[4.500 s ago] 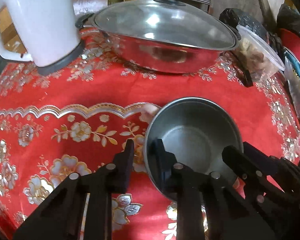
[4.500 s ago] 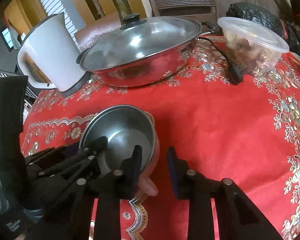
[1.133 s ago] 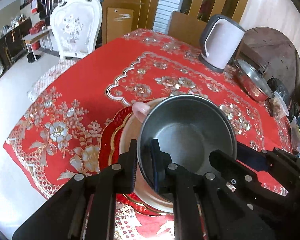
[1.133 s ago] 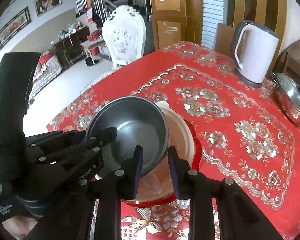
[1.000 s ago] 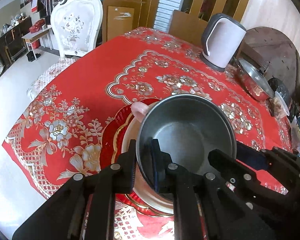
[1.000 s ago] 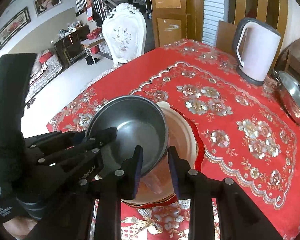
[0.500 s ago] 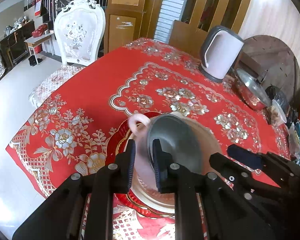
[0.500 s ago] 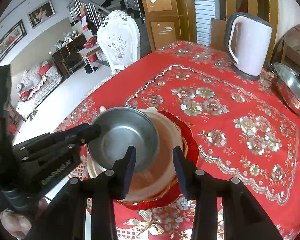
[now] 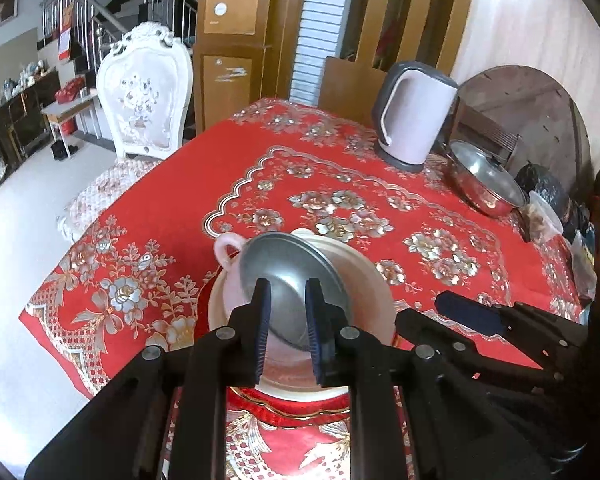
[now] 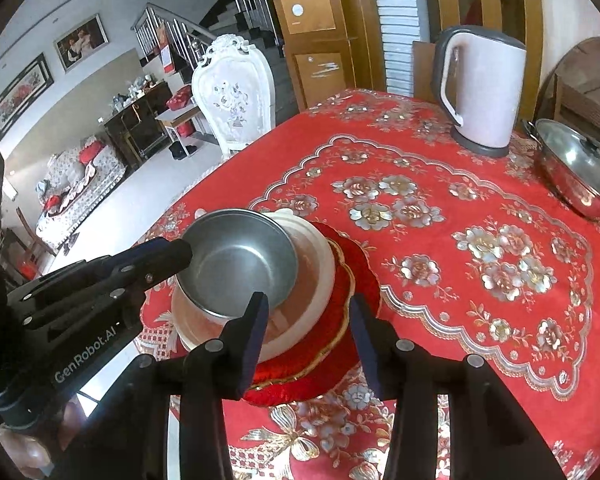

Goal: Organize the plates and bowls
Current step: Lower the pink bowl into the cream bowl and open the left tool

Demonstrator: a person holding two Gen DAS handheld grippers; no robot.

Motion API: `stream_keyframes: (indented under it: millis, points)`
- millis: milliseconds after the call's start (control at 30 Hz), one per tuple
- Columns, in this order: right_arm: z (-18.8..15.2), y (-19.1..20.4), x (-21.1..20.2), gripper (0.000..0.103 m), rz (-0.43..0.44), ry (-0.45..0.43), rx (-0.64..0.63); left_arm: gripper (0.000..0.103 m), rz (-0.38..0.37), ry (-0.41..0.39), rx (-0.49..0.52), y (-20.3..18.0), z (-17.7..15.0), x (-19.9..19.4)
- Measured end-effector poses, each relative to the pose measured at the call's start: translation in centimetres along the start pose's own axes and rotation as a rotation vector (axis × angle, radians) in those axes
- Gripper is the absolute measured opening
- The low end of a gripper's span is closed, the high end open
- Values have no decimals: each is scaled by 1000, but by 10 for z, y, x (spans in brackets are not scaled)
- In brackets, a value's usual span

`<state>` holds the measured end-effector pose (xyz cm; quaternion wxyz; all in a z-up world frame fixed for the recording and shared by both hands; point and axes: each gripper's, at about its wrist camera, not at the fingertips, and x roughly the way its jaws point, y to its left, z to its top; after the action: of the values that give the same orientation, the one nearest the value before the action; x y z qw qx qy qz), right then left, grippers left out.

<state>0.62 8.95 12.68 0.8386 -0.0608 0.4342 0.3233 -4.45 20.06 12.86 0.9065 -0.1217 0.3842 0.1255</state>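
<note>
The round stainless-steel bowl [image 10: 238,258] sits nested on top of the pale pink ceramic bowl with a loop handle [image 9: 236,280], which rests in the cream plate [image 10: 324,280] lying on the scalloped red plate with gold trim [image 10: 360,280]. The stack stands near the front corner of the bench [image 9: 380,168], which is covered by a red cloth with gold and silver flowers. Widest at the bottom and smallest on top is likely the reason for this order: it gathers the crockery in one steady pile.

The left hand-held gripper [image 9: 286,320] hovers just above the steel bowl, its blue-padded jaws a little apart and gripping nothing; the bowl shows between them but appears free. The right hand-held gripper [image 10: 308,332] hangs over the near edge of the stack with its jaws spread wide, also empty. Both seem to stand clear because the bowl has been set down.

White lettering on the side of the left tool, seen from the right wrist, reads "GenRobot.AI". Farther back stand a white electric kettle with a grey lid [image 10: 484,92] and a lidded steel pan [image 10: 580,168], well apart from the stack.
</note>
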Motion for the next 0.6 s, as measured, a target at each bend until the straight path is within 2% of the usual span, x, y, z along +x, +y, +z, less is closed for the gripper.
stream_keyframes:
  millis: [100,233,300,433,600]
  points:
    - [-8,-11,-9,54,-13,-29,24,19,-5,-13,22,-13,-5,-3]
    - [-21,-30,-23,57,-47,-79,70,39,20,-51,61,-33,-13,-6]
    - [-30,-45,-32,61,-71,-110,109,42,19,-66,86,-44,-17,-7]
    - [-41,-64,-45,65,-125,-157,152,43,-9,-76,110,-64,-24,-5]
    - [-53,-73,-55,68,-164,-198,166,43,7,-106,122,-77,-36,-2]
